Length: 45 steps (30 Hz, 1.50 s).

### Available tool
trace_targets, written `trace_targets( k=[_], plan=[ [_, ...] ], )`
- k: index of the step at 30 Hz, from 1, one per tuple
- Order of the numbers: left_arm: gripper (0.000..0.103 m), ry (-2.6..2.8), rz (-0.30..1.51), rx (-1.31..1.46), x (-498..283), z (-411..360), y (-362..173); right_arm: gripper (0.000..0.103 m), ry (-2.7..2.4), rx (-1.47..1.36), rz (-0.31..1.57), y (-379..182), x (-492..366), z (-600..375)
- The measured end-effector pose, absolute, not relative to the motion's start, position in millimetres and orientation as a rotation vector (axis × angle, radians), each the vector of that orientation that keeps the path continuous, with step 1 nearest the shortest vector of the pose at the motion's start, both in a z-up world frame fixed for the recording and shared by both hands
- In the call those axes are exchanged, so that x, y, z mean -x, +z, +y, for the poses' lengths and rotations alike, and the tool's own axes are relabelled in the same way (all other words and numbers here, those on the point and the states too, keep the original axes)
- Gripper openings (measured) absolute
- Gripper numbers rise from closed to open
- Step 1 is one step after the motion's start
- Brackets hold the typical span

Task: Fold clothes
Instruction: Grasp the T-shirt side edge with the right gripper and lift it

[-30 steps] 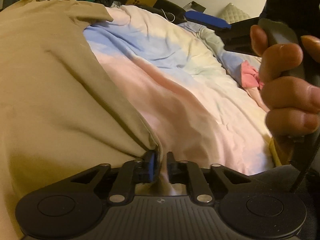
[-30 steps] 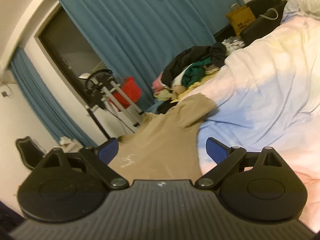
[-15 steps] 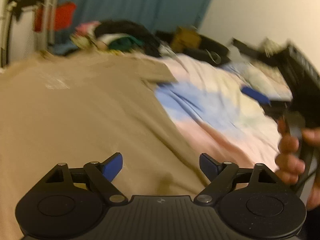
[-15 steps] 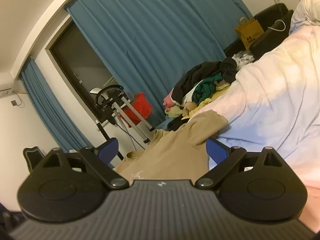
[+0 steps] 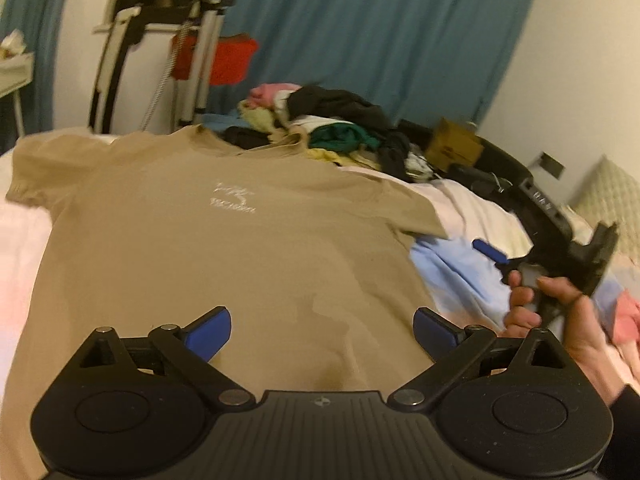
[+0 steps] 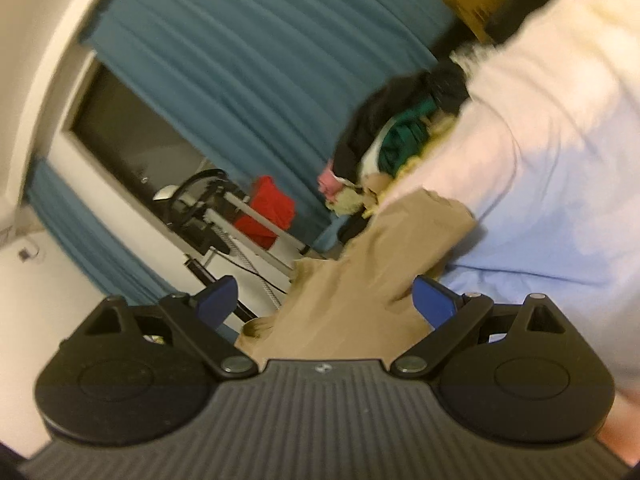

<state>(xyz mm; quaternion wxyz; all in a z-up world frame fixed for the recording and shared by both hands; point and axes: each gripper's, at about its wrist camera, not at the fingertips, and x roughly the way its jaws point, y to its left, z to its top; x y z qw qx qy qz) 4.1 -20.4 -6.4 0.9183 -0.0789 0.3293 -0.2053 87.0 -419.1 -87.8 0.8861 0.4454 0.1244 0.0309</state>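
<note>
A tan T-shirt [image 5: 224, 248] with a small white chest logo lies spread flat, front up, on the pastel duvet [image 5: 452, 260]. My left gripper [image 5: 322, 326] is open and empty, raised over the shirt's bottom hem. My right gripper [image 6: 325, 300] is open and empty, tilted, over the shirt's right side; the shirt's sleeve [image 6: 420, 224] shows ahead of it. In the left wrist view the right gripper [image 5: 568, 248] is held in a hand at the right, off the shirt's edge.
A pile of mixed clothes [image 5: 328, 124] lies past the shirt's collar. A black bag and a cardboard box [image 5: 456, 148] sit at the far right. Exercise equipment [image 5: 188, 40] and a blue curtain [image 5: 360, 28] stand behind. A pink item [image 5: 628, 312] lies at the right.
My left gripper has let go of the shirt's hem, opened and lifted back, so the whole shirt now shows. My right gripper stayed open and has tilted and swung toward the shirt's sleeve.
</note>
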Motion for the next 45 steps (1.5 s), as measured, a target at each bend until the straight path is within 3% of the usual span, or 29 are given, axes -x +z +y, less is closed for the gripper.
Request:
trace_targets(
  k=[7, 10, 19, 23, 25, 31, 38, 45],
  plan=[
    [0.099, -0.389, 0.687, 0.165, -29.0, -23.8, -27.9, 0.095, 0.017, -0.984, 0.306, -140.9, -157.6, -451.4],
    [0.099, -0.389, 0.689, 0.193, -45.3, -22.9, -32.1, 0.082, 0.071, -1.024, 0.28, -157.4, -182.6, -459.2],
    [0.099, -0.385, 0.71, 0.276, -87.8, -24.4, -38.0, 0.079, 0.199, -0.982, 0.25, -152.3, -236.0, -452.6],
    [0.099, -0.374, 0.714, 0.276, -92.9, -15.7, -34.9, 0.059, 0.083, -0.892, 0.349, -140.8, -263.3, -447.3],
    [0.099, -0.368, 0.716, 0.276, -95.4, -11.4, -33.3, 0.01, 0.041, -0.795, 0.395, -129.7, -268.1, -441.9],
    [0.1, -0.352, 0.722, 0.276, -103.0, 1.7, -28.6, 0.009, -0.059, -0.61, 0.364, -69.0, -250.3, -424.1],
    [0.1, -0.215, 0.664, 0.209, -92.0, 64.3, -0.6, 0.009, -0.152, -0.175, 0.329, 16.5, -238.5, -320.7],
    [0.101, -0.124, 0.646, 0.266, -91.7, 120.6, 9.1, 0.009, -0.146, 0.086, 0.343, 5.1, -261.2, -180.7]
  ],
)
